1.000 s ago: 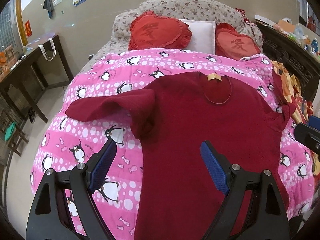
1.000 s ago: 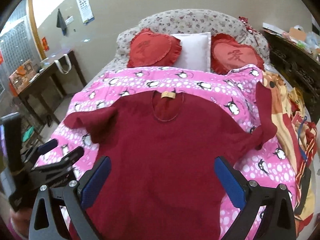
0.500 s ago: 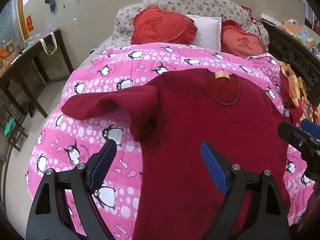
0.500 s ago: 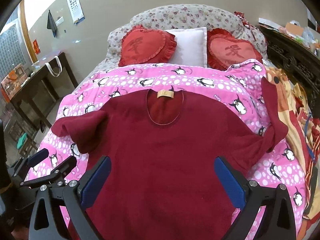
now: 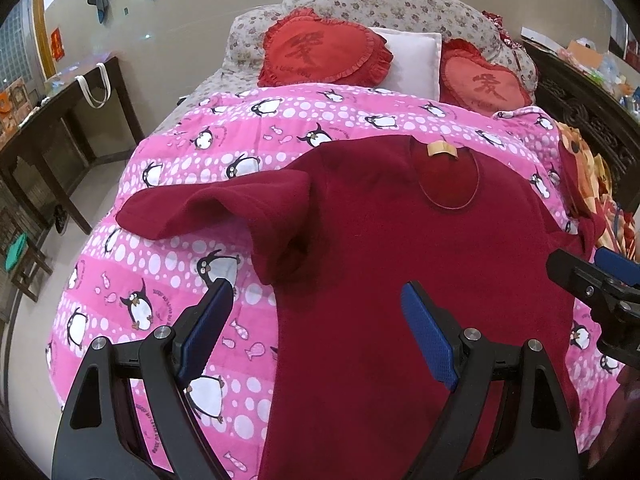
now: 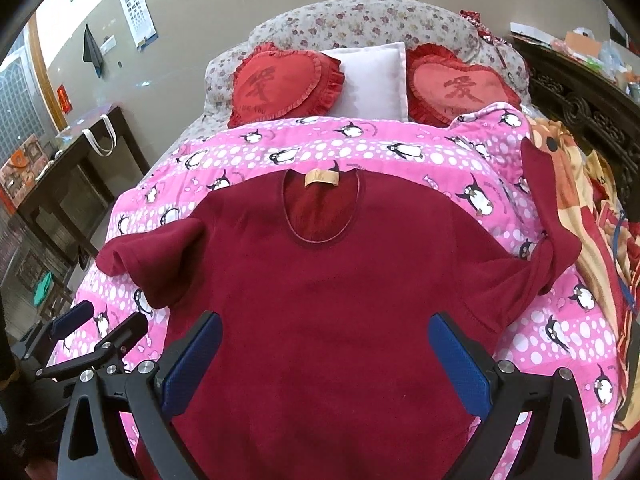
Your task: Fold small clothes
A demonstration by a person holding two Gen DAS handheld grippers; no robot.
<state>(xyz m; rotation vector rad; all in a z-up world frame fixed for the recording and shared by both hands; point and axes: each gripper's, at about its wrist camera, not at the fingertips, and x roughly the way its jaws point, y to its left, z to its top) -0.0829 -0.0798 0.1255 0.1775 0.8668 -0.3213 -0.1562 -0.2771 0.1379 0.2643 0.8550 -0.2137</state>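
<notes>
A dark red long-sleeved top point(image 5: 400, 248) point(image 6: 328, 288) lies spread flat, collar away from me, on a pink penguin quilt point(image 5: 168, 280) point(image 6: 400, 152). Its left sleeve point(image 5: 208, 208) lies out to the left; its right sleeve point(image 6: 536, 240) bends upward at the right. My left gripper point(image 5: 316, 312) is open and empty above the top's lower left side. My right gripper point(image 6: 324, 344) is open and empty above the top's lower middle. Each gripper shows at the edge of the other's view, the right one point(image 5: 592, 280) and the left one point(image 6: 96, 328).
Two red heart cushions point(image 6: 280, 80) point(image 6: 460, 84) and a white pillow point(image 6: 372, 76) lie at the bed's head. A dark wooden table point(image 5: 60, 120) stands left of the bed. An orange patterned blanket point(image 6: 580, 208) and dark carved furniture point(image 6: 592, 116) are on the right.
Both grippers have moved forward and lower over the top, which now looks larger. The top has not moved. Both grippers stay open.
</notes>
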